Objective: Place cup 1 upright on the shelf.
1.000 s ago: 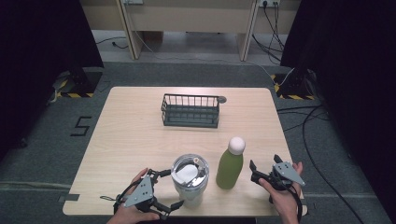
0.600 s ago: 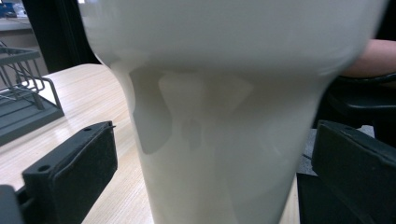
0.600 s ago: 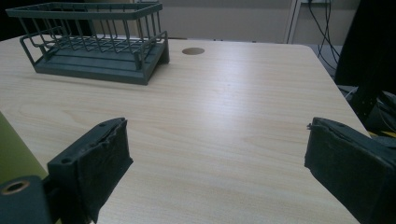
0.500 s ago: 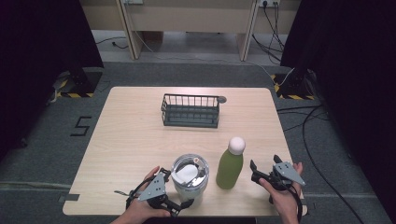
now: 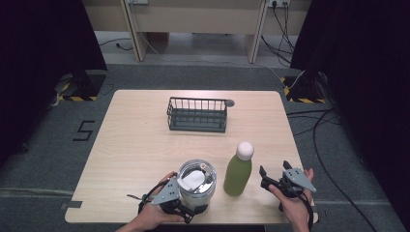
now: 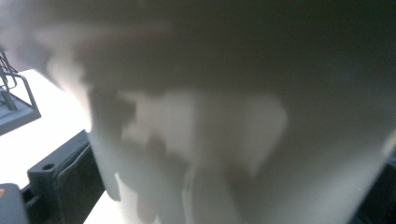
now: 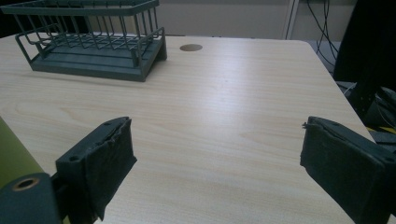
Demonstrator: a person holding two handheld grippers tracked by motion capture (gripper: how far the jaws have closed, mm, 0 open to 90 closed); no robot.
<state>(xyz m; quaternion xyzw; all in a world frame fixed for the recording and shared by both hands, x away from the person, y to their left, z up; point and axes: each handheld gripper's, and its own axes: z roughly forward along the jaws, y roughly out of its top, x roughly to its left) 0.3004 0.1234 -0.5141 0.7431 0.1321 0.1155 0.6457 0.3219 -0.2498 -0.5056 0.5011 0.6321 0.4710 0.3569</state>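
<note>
The clear glass jar with white stuff inside sits at the near edge of the light wood table, right up against my left gripper. It's between the jaws, but can't tell if the pads press, too blurry. My right gripper has just been closing a bit, w/ nothing between the jaws, just beside the green bottle w/ white cap. The dark wire basket is farther back.

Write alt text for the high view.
A person's left gripper sits against a clear lidded jar at the near edge of a wooden table. A green bottle stands beside it, the open right gripper nearby; a wire basket sits farther back.
</note>
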